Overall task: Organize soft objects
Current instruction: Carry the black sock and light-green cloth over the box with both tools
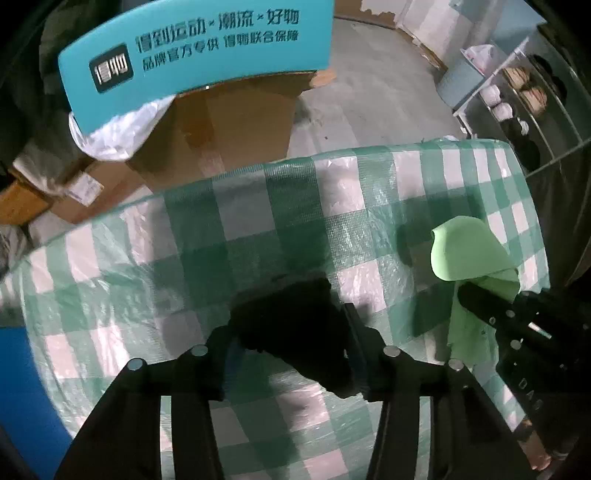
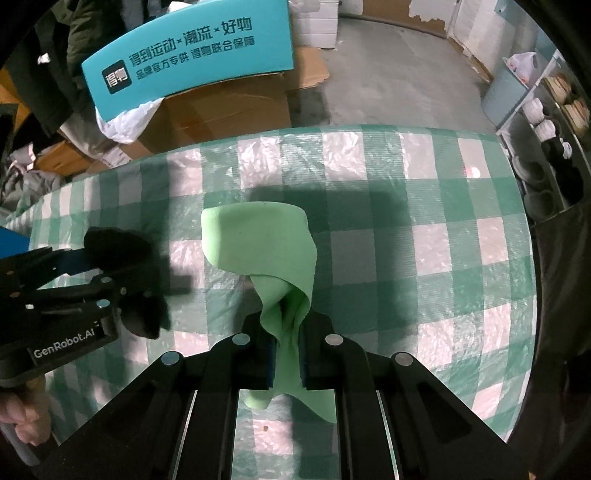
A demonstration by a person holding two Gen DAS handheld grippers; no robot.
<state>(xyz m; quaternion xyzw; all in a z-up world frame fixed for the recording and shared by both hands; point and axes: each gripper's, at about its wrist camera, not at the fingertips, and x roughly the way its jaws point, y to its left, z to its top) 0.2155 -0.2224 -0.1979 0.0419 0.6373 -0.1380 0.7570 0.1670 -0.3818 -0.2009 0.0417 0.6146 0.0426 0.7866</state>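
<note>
Right claw (image 2: 287,363) clamps a light green cloth (image 2: 266,251), which stands up and curls over above the checked surface (image 2: 424,206). Left claw (image 1: 291,365), at the 9 o'clock side of the right wrist view, pinches a black fuzzy item (image 1: 295,325); what it is cannot be told. Risk, as judged: the narrow pinch may let the limp cloth slip free, or the two claws may collide, being near.

Green-and-white checked plastic sheet (image 2: 369,229) spreads across the tabletop, glossy under the light. Beyond its far edge lies grey concrete floor (image 2: 388,81). Upper left, brown cardboard boxes (image 2: 221,107) carry a teal printed box (image 2: 184,55). Far right, a shelf rack (image 2: 546,122) holds pale rounded items, and a patchy, peeling wall (image 2: 417,14) closes off the top.
</note>
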